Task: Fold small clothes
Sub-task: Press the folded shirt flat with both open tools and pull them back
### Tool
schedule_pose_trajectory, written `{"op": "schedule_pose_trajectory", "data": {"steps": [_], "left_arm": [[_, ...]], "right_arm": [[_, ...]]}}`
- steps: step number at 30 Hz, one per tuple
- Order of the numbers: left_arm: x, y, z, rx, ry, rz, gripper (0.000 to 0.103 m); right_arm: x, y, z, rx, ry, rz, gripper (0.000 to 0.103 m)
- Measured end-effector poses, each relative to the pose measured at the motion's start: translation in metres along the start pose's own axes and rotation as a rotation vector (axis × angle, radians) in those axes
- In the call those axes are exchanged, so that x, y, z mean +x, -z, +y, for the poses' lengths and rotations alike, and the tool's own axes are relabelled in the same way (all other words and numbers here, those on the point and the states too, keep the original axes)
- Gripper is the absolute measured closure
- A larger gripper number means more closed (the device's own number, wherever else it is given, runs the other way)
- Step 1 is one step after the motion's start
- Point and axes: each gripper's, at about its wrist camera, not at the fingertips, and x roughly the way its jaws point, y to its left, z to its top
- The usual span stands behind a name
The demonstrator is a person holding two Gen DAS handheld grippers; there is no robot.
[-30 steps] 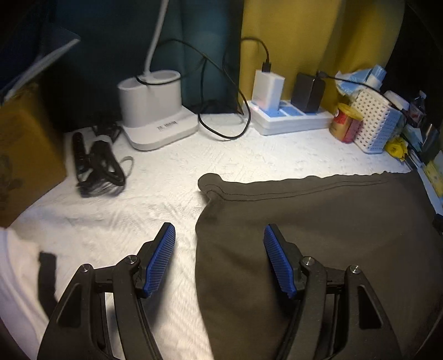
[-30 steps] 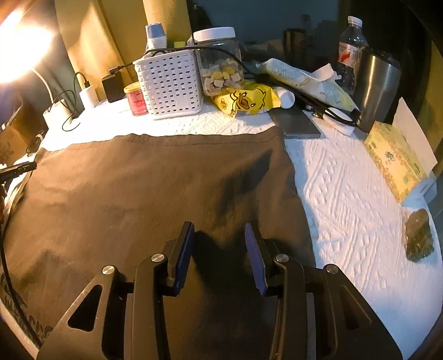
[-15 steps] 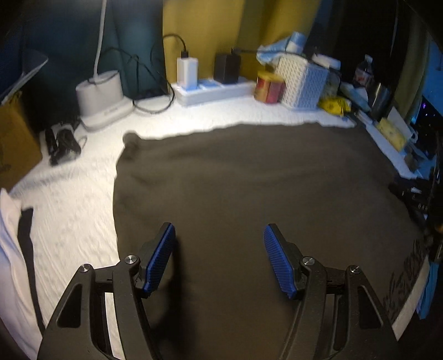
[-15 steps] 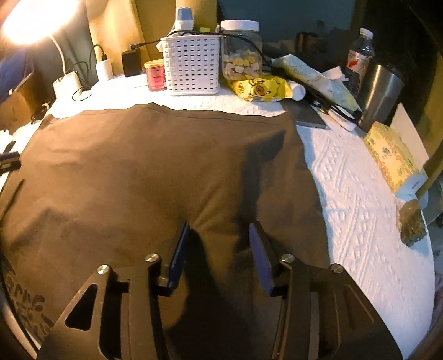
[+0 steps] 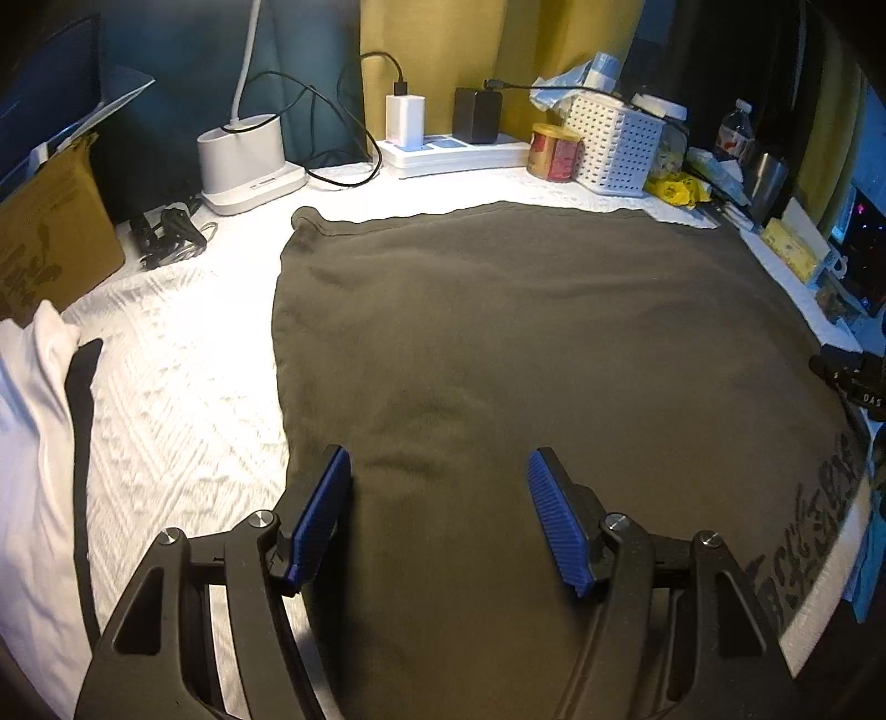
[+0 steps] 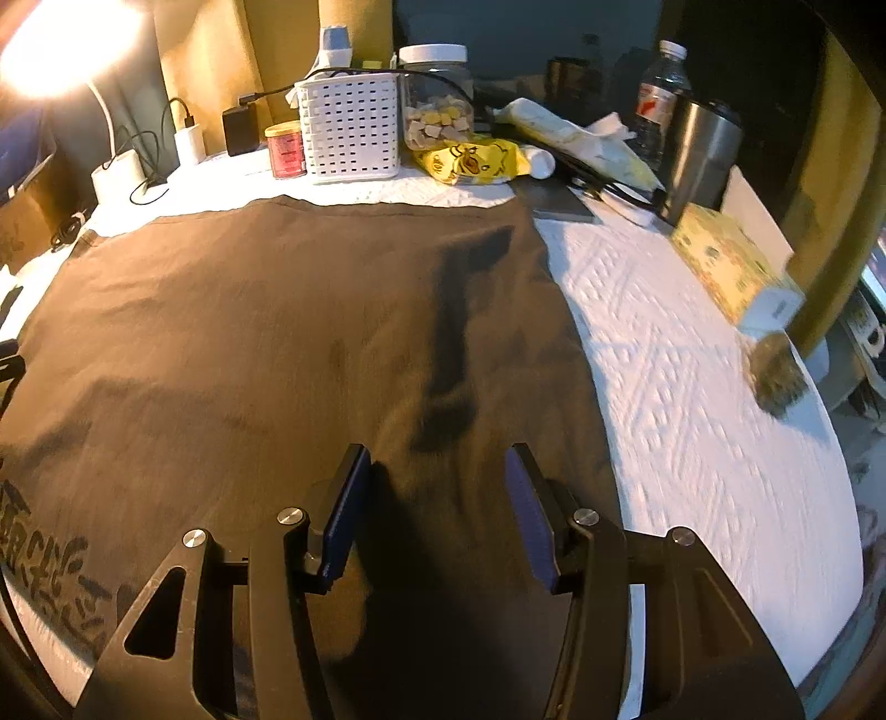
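A lit lamp (image 6: pixel 61 50) glares over the white-covered table (image 5: pixel 183 399), mustard curtain (image 5: pixel 443 50) and teal wall (image 5: pixel 177 66) behind.

Dark garment (image 5: pixel 554 343): near hem runs behind both gripper frames and off the bottom edge. Printed lettering (image 6: pixel 50 576) on it is cropped, illegible. Small brownish object (image 6: pixel 778 376) on white cover is motion-blurred, unidentifiable

light: lamp glare (image 6: pixel 50 44) top left, room dim | shadows: hard on cloth (image 6: pixel 454 332) | edges: fisheye-bent, right side blurred
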Motion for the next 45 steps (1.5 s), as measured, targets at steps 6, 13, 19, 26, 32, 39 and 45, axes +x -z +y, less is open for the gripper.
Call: {"op": "schedule_pose_trajectory", "data": {"steps": [6, 13, 19, 26, 32, 39, 45], "left_arm": [[-0.015, 0.017, -0.011, 0.030, 0.034, -0.011, 0.036], [-0.021, 0.040, -0.010, 0.065, 0.004, -0.019, 0.036], [-0.034, 0.052, -0.007, 0.033, 0.015, -0.042, 0.036], [-0.053, 0.065, -0.014, 0.019, 0.046, -0.077, 0.036], [-0.062, 0.065, -0.020, 0.010, 0.071, -0.104, 0.036], [-0.059, 0.058, -0.027, 0.016, 0.082, -0.099, 0.036], [-0.052, 0.049, -0.024, 0.005, 0.081, -0.077, 0.036]], "right_arm": [[-0.014, 0.022, -0.001, 0.017, 0.009, -0.004, 0.050], [-0.028, 0.045, -0.001, 0.033, 0.026, -0.019, 0.049], [-0.047, 0.066, -0.006, 0.067, 0.035, -0.029, 0.049], [-0.073, 0.092, -0.017, 0.167, -0.024, -0.029, 0.024], [-0.087, 0.112, -0.016, 0.183, -0.055, 0.004, 0.023], [-0.079, 0.109, -0.022, 0.271, -0.131, -0.014, 0.023], [-0.066, 0.091, -0.025, 0.309, -0.145, -0.026, 0.022]]}}
